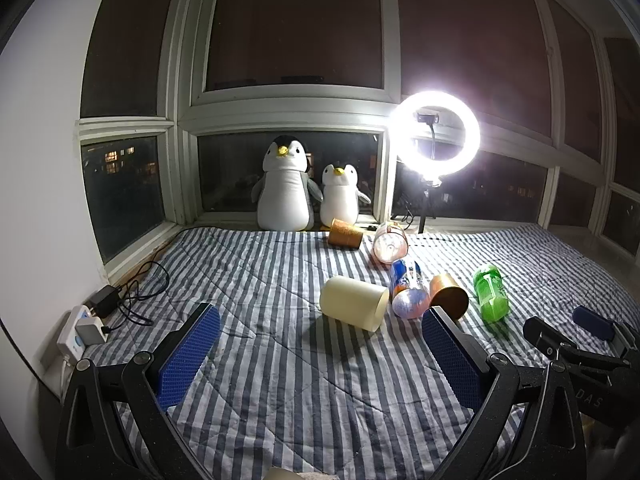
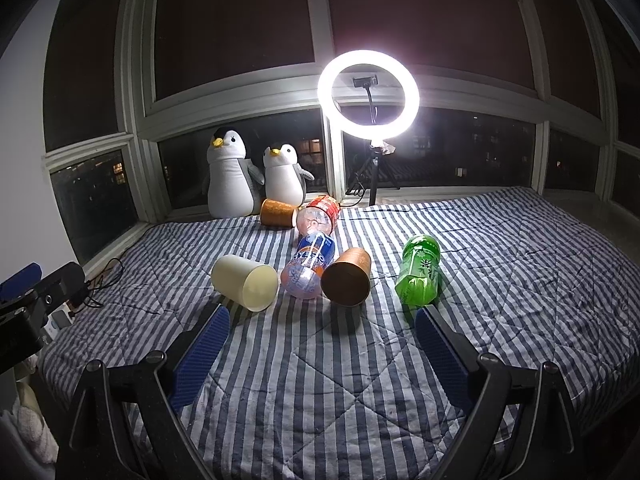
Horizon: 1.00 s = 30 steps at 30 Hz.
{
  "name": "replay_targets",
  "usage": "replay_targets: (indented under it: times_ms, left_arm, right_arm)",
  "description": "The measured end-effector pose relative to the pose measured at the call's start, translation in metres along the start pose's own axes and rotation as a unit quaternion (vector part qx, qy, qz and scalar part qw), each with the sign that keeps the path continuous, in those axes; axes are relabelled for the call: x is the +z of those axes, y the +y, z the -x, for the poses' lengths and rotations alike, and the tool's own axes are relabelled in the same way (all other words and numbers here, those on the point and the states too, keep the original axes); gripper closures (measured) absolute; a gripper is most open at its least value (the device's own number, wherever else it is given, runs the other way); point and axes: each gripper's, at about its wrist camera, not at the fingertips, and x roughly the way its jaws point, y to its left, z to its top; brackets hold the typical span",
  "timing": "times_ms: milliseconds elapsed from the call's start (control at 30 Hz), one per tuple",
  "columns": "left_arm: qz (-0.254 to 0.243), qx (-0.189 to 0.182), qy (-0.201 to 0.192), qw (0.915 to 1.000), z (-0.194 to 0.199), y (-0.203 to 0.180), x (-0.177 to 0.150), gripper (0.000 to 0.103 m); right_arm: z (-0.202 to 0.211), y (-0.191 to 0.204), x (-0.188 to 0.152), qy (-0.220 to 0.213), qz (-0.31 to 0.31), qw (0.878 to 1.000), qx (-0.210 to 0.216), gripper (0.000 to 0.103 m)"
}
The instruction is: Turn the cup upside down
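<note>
Both my tongs hang over the striped bed (image 2: pixel 500 248), spread wide, nothing between the pads. Left tongs (image 1: pixel 320 344) point at the cream cup (image 1: pixel 354 302); right tongs (image 2: pixel 322 344) point at the gap just in front of the brown cup (image 2: pixel 346 280).

Cream cup: on its side on the bed, mouth toward the right and toward me, untouched, well ahead of the left pads. In the right view its open mouth shows pale and round.

Row on the bed, left to right in the right view: cream cup, blue bottle (image 2: pixel 310 266), brown cup, green bottle (image 2: pixel 418 276). All lie on their sides. The blue bottle lies between the two cups, touching or nearly touching both; I cannot tell which. The green bottle lies apart, to the right of the brown cup.

Farther back: an orange cup (image 2: pixel 278 212) on its side just in front of the small penguin (image 2: pixel 284 178), and a red bottle (image 2: pixel 320 214) beside it, also lying down. The big penguin (image 2: pixel 230 178) sits left of the small one, both against the window (image 2: pixel 224 40).

Ring light (image 2: pixel 368 98) on a tripod, lit, stands at the window right of the penguins; strong glare in the left view.

Left edge of the bed: power strip (image 1: pixel 78 334) with an adapter and a black cable (image 1: pixel 140 292).

In the left view the right tongs show at the far right edge; in the right view the left tongs show at the far left edge.
</note>
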Motion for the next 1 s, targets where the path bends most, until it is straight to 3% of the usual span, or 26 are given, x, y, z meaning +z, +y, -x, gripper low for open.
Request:
replay_targets:
  times_ms: [1000]
  left_arm:
    - [-0.006, -0.010, 0.025, 0.9996, -0.032, -0.007, 0.001, 0.001]
  right_arm:
    - [-0.016, -0.014, -0.002, 0.013, -0.012, 1.000, -0.003, 0.011]
